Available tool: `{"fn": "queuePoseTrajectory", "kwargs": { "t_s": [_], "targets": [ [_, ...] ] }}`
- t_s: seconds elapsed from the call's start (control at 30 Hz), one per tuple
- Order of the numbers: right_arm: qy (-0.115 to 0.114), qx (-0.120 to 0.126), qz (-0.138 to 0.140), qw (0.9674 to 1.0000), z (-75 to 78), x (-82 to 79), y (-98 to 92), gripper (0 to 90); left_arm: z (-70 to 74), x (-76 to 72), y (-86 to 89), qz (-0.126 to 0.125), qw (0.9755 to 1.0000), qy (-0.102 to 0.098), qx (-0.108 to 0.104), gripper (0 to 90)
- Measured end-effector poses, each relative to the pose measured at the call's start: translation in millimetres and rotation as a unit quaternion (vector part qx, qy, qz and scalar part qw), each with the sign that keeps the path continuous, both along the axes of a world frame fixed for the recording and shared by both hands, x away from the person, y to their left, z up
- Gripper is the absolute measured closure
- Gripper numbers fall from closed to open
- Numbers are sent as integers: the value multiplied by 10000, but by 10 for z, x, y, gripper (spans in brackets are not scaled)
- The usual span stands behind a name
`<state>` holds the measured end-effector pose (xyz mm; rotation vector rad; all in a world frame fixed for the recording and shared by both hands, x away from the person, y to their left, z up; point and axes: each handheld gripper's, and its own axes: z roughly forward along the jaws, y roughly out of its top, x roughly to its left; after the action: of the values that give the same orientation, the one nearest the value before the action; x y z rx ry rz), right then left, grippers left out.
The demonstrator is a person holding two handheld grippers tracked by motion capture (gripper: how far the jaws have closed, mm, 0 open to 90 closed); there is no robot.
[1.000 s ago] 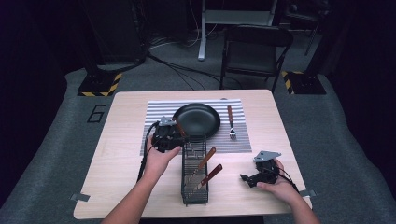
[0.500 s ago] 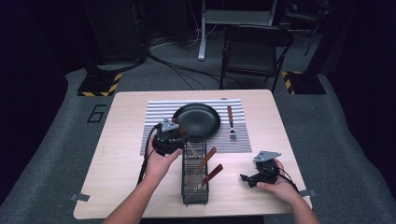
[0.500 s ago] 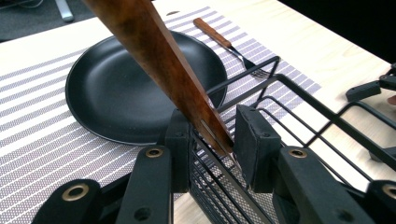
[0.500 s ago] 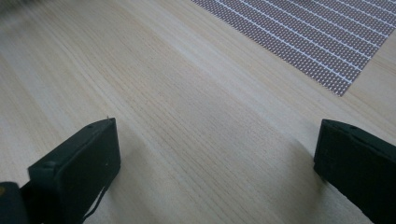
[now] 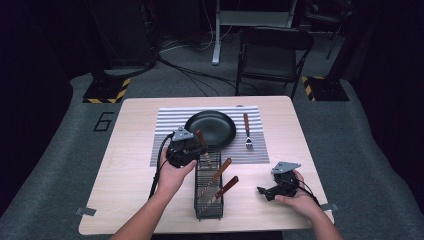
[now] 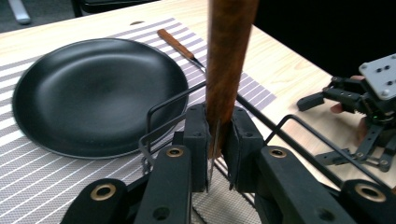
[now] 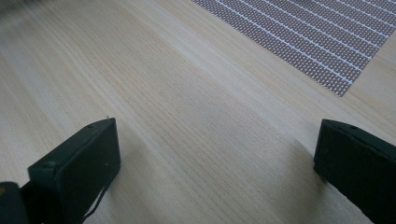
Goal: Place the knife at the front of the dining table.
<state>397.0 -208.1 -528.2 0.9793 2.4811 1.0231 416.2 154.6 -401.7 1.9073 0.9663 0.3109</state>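
Slippage is your main risk: your left gripper (image 6: 215,140) has just closed its jaws on the wooden-handled knife (image 6: 229,56) standing at the far end of the wire rack (image 5: 207,182), gripping low near the blade joint. Lift crookedly and it could snag the wires or tip the rack. Your right gripper (image 7: 215,154) rests wide open on the table (image 5: 130,150).

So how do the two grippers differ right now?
The left gripper is shut on a wooden-handled utensil standing upright in the wire basket; the right gripper is open with nothing between its jaws. The left one is raised at the basket's far end beside the black plate; the right one sits low over bare table. Both are black, two-jawed and hand-held.
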Motion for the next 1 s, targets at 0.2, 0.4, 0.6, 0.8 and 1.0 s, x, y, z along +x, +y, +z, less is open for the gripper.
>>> {"fn": "queuePoseTrajectory", "kwargs": {
  "t_s": [0.2,0.4,0.6,0.8,1.0],
  "targets": [
    [0,1,-2,10000,0,0,0,0,32,32,-35,-110,9999,42,92,802],
    [2,1,-3,10000,0,0,0,0,127,42,-18,-184,9997,78,134,802],
    [0,0,-1,10000,0,0,0,0,280,63,37,-268,9993,44,271,803],
    [1,-1,0,10000,0,0,0,0,399,76,74,-327,9988,33,375,802],
    [0,-1,0,10000,0,0,0,0,552,76,93,-358,9981,-37,491,802]
  ]
}}
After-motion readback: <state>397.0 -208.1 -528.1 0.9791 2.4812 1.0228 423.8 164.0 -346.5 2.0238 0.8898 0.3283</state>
